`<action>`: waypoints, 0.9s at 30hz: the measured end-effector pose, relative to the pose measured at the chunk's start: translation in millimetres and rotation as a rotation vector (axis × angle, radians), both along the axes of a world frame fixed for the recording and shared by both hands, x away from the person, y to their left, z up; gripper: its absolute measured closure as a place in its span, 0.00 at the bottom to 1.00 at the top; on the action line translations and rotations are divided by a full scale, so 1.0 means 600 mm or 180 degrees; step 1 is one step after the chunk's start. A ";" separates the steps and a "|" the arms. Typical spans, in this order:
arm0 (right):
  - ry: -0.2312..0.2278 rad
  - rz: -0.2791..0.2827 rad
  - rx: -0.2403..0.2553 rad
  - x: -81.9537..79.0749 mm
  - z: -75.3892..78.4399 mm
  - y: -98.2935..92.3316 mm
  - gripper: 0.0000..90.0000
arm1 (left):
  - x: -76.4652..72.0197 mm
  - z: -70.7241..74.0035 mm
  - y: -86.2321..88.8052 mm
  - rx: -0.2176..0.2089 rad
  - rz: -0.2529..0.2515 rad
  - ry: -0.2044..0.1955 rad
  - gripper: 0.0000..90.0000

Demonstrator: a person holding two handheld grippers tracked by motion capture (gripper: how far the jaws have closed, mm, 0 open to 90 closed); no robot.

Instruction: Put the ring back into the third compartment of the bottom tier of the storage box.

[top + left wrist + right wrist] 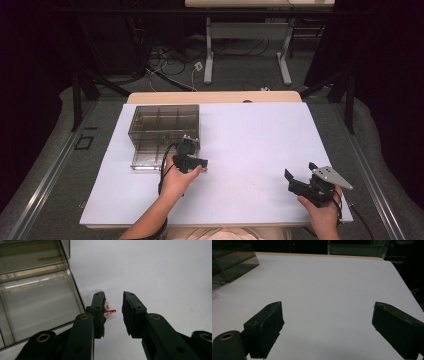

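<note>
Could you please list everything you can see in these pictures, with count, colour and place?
Table: one, white top with a wooden far edge, centre of the high view.
Compartment box: one, clear smoky plastic with dividers, far left part of the table, a drawer pulled out at its near side.
Small item: one, red and white, on the table just beside the box, by the left gripper's jaws; too small to identify.
Second table: one, grey legs, on the floor beyond, with cables around it.
Left gripper: one, black, jaws apart, near the box's drawer.
Right gripper: one, black with grey plate, jaws wide apart, near right of the table.
Hands: two, each holding a gripper, bottom edge of the high view.
</note>
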State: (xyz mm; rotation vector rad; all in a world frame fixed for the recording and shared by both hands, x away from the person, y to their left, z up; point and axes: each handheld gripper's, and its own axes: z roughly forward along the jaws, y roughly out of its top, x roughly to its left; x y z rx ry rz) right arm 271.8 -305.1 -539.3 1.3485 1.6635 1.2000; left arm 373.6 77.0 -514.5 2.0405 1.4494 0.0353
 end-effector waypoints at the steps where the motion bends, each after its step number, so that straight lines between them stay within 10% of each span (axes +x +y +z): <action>1: 0.0001 0.0004 -0.0003 0.000 0.000 0.000 0.11 | 0.000 -0.001 -0.001 0.0013 -0.0004 0.0022 0.80; 27: 0.0002 0.0038 0.0021 0.001 -0.002 0.002 0.15 | 0.005 -0.014 -0.006 0.0123 0.0077 0.0072 0.87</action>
